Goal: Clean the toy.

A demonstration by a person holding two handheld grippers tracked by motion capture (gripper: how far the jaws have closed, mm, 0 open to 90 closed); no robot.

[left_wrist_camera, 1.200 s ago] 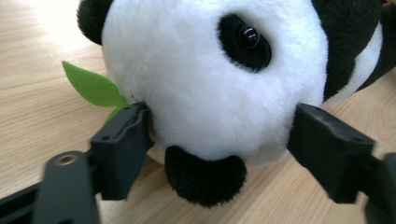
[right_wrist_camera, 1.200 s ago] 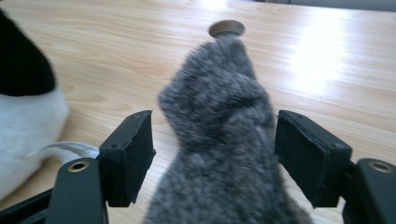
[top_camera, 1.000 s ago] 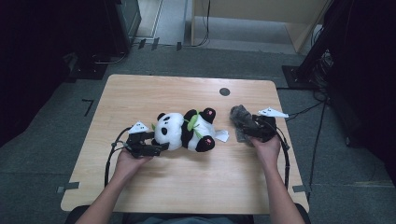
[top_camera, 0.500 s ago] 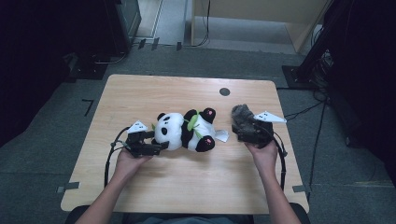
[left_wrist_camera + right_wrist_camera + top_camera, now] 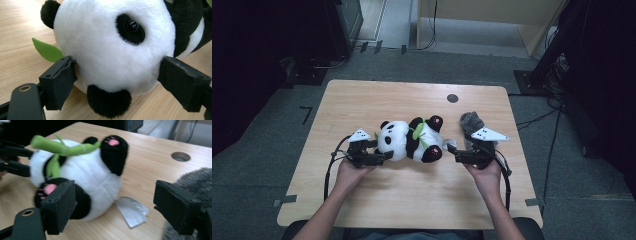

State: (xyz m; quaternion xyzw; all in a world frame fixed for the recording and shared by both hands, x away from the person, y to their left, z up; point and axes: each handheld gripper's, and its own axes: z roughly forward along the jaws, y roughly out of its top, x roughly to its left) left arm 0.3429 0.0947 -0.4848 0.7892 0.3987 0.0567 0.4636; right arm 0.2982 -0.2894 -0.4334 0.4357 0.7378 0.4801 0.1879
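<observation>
Behind panda (image 5: 82, 182), white tag (image 5: 131, 211).

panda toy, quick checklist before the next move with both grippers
1. Left gripper around the panda head: ok, a jaw sits on each side.
2. Left jaws actually pressing the head: cannot tell.
3. Right gripper open: ok, jaws wide apart.
4. Right gripper lined up on the panda's bottom: not ok, white tag sits between the jaws.
5. Grey furry toy out of the way: not ok, against the right jaw.
</observation>
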